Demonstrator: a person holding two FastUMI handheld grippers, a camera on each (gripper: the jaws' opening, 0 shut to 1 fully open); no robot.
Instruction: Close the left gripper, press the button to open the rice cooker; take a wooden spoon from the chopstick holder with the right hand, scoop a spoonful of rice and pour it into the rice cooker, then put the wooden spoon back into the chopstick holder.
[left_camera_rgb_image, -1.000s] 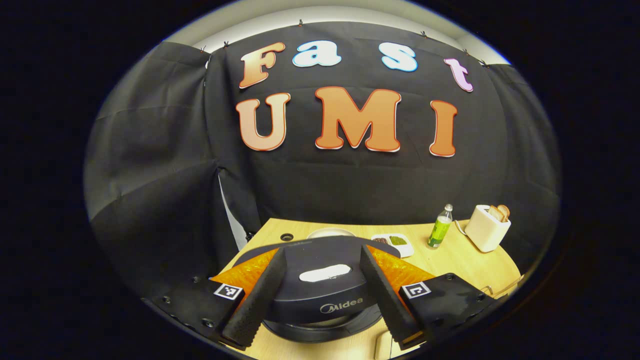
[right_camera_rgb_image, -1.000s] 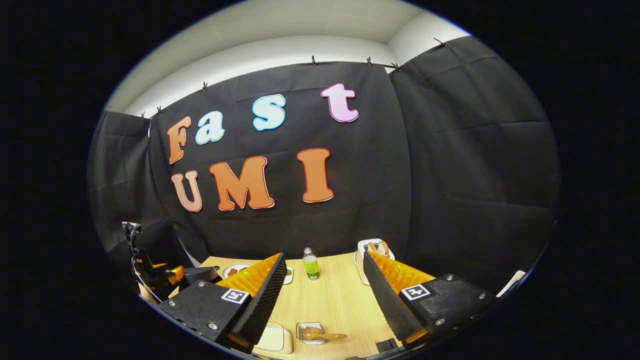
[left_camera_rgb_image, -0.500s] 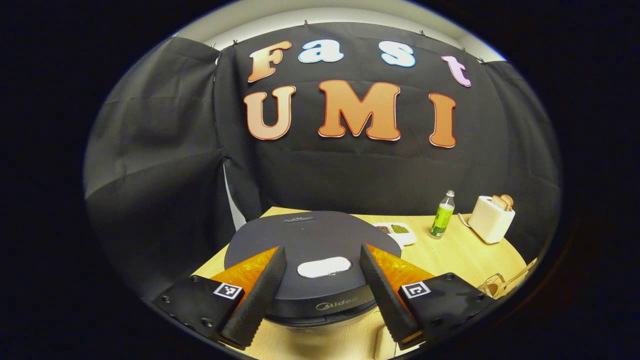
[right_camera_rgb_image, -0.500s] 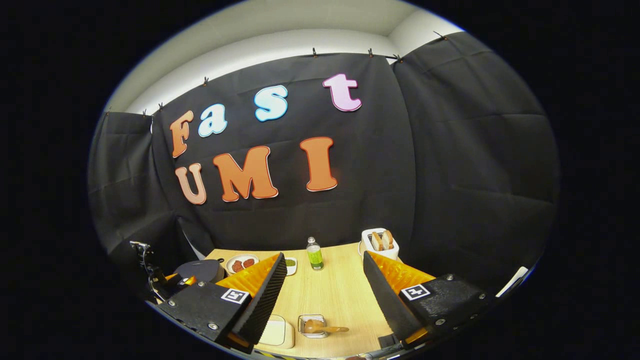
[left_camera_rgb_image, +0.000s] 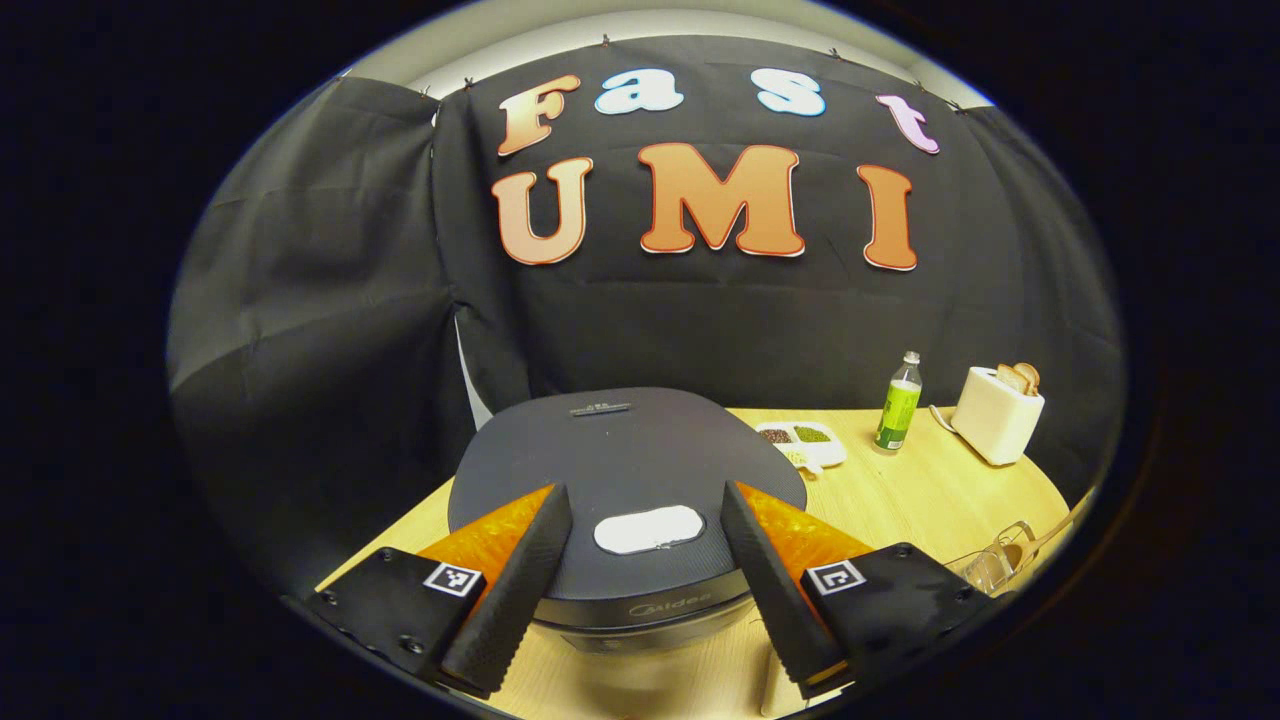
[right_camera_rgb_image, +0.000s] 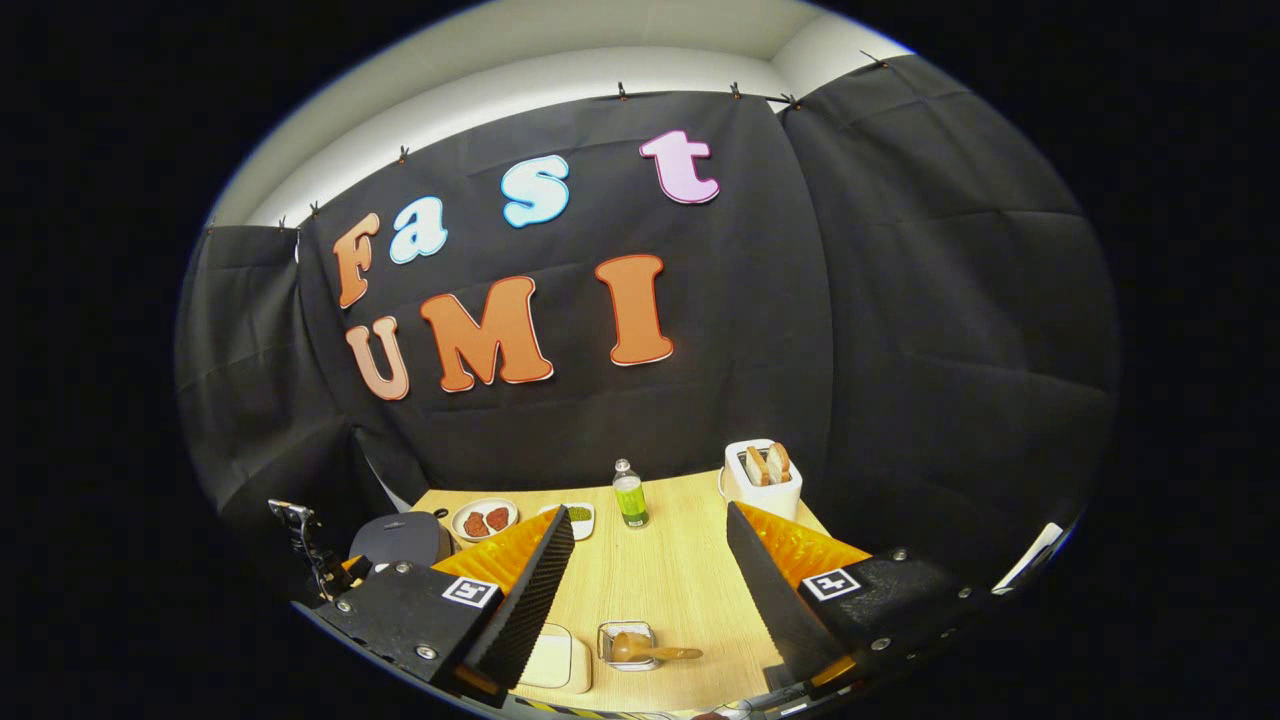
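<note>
Right now the dark round rice cooker (left_camera_rgb_image: 625, 480) sits lid-down at the tabletop's left edge, its pale oval button (left_camera_rgb_image: 648, 529) framed between the left gripper (left_camera_rgb_image: 640, 570) fingers, spread wide, not yet closed for pressing. Right gripper (right_camera_rgb_image: 645, 590) hangs wide too, above the wooden spoon (right_camera_rgb_image: 650, 652) near the front edge.

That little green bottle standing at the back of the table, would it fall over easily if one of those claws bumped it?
Probably, yes. The green bottle is tall and narrow on a small base, standing upright and apart from the toaster, so a nudge near its cap would likely tip it. Being round, it might then roll on the smooth table.
</note>
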